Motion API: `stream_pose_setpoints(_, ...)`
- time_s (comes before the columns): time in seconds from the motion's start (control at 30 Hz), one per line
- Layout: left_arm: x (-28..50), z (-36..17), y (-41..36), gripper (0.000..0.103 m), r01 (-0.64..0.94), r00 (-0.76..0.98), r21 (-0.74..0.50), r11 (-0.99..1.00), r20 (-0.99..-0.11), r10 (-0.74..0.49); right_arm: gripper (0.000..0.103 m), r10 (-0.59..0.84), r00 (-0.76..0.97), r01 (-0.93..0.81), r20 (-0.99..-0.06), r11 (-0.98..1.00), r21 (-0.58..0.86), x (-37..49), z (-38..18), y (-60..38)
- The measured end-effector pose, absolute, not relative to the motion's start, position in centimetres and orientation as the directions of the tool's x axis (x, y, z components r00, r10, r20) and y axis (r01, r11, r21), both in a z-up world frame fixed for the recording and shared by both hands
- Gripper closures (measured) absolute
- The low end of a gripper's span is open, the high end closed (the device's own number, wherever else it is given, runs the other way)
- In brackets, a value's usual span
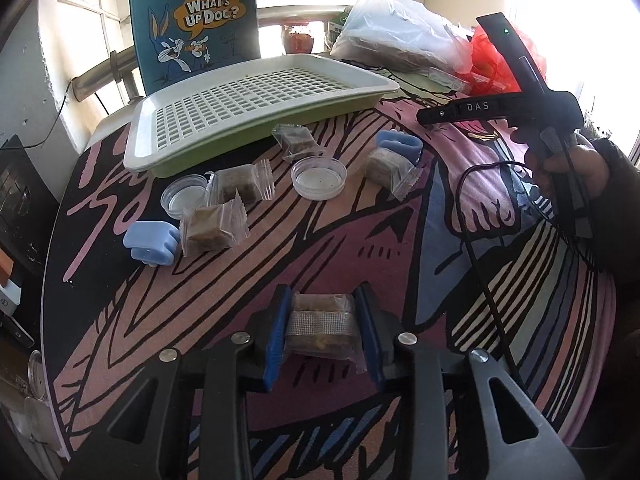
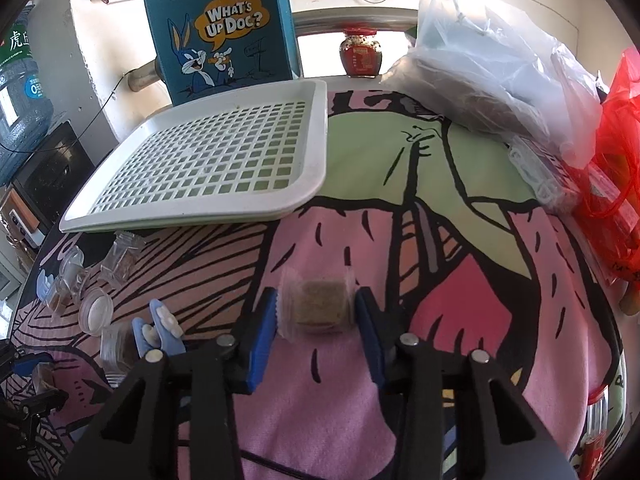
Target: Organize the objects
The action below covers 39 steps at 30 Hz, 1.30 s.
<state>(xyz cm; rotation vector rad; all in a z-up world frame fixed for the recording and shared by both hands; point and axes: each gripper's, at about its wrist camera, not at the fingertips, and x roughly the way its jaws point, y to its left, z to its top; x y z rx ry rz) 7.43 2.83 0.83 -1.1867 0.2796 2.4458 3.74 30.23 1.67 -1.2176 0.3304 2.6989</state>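
In the left wrist view my left gripper [image 1: 322, 304] is shut on a clear-wrapped brown block [image 1: 322, 326], its blue pads against both sides of the wrapper, low over the patterned cloth. In the right wrist view my right gripper [image 2: 316, 300] is shut on another wrapped brown block [image 2: 318, 306] above the pink part of the cloth. A white perforated tray [image 1: 256, 100] [image 2: 208, 152] lies behind, with nothing in it. Between tray and grippers lie more wrapped blocks [image 1: 210, 228], two clear round dishes [image 1: 319, 177] and two light-blue pieces [image 1: 150, 240].
A blue cartoon tote bag [image 1: 196, 28] stands behind the tray. Clear plastic bags [image 2: 480, 52] and a red bag [image 2: 616, 160] crowd the far right, with a red jar [image 2: 360, 56] at the back. A person's hand [image 1: 568, 168] holds the right tool at the right.
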Motion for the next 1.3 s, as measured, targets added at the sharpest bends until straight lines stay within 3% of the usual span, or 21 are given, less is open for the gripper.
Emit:
stream_pose_setpoints(0.13, 7.5, 1.4, 2.4, 0.073, -0.423, -0.572, -0.006, -0.906, -0.774, 0.272, 0.073, 0.026, -0.678, -0.23, -0.734, -0.957, 0.178, 4.5, 2.1, 30.5)
stream_pose_setpoints(0.3, 6.7, 3.7, 1.5, 0.073, -0.37, -0.622, -0.024, -0.929, -0.736, 0.267, 0.073, 0.028, -0.767, -0.153, -0.642, -0.978, 0.14, 6.2, 5.3, 28.3)
stream_pose_setpoints(0.43, 5.7, 5.5, 1.4, 0.073, -0.325, -0.688, -0.051, -0.944, -0.672, 0.273, 0.073, -0.021, -0.837, -0.052, -0.546, -0.992, 0.117, 7.3, 7.9, 25.2)
stream_pose_setpoints(0.63, 4.3, 6.5, 2.2, 0.073, -0.275, -0.781, -0.034, -0.961, -0.575, 0.244, 0.073, -0.099, -0.873, 0.059, -0.477, -0.994, 0.096, 7.7, 8.8, 20.4)
stream_pose_setpoints(0.9, 3.5, 5.3, 1.6, 0.073, -0.199, -0.836, 0.017, -0.98, -0.525, 0.161, 0.073, -0.13, -0.825, 0.109, -0.55, -0.991, 0.071, 6.6, 5.8, 17.8)
stream_pose_setpoints(1.3, 4.4, 5.3, 1.8, 0.073, -0.191, -0.859, 0.032, -0.981, -0.49, 0.151, 0.073, -0.117, -0.825, 0.101, -0.553, -0.993, 0.059, 6.7, 5.2, 18.0)
